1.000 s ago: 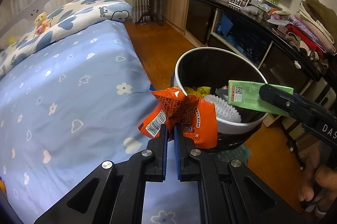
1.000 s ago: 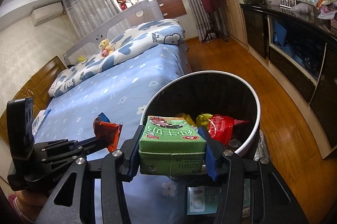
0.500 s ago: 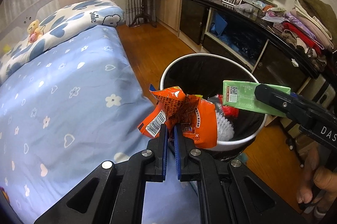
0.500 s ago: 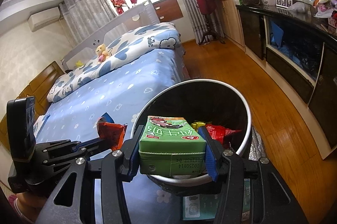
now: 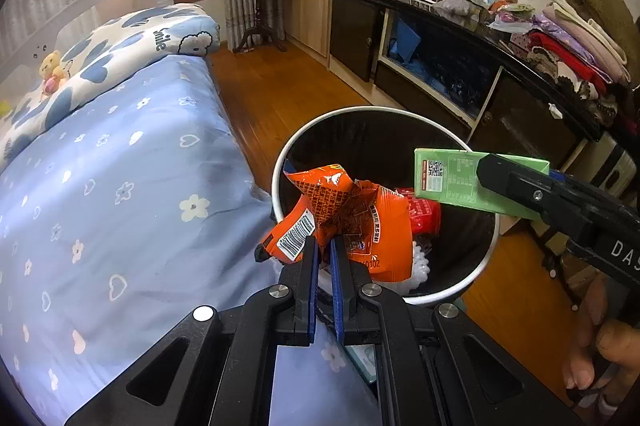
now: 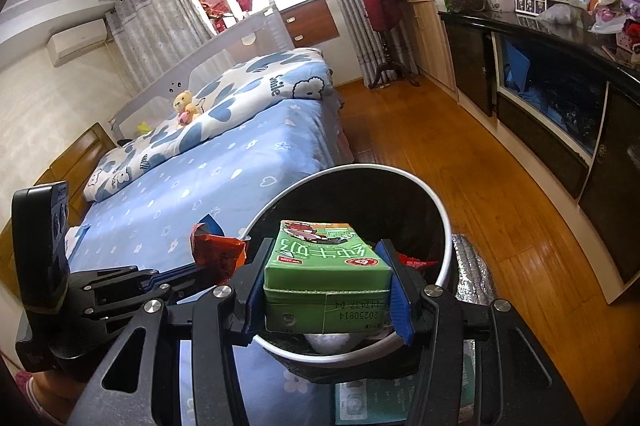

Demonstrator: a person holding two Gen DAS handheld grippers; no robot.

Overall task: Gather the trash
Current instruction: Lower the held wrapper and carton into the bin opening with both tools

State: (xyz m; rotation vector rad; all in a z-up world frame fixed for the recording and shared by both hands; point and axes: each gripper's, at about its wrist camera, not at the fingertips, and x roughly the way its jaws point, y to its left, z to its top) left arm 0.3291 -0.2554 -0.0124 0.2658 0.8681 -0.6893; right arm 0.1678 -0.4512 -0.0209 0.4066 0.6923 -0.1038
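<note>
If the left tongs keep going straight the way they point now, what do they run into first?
Probably the trash already in the bin. The left tongs, shut on the orange wrapper, aim down into its mouth, so the wrapper would meet the red packet first, though depth is hard to judge.

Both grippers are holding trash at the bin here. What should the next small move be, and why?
Probably open the right gripper to drop the green carton: it sits over the trash bin opening, inside the rim. The left gripper pinches the orange snack bag, which overhangs the near rim toward the bed, so it likely needs a nudge inward first.
</note>
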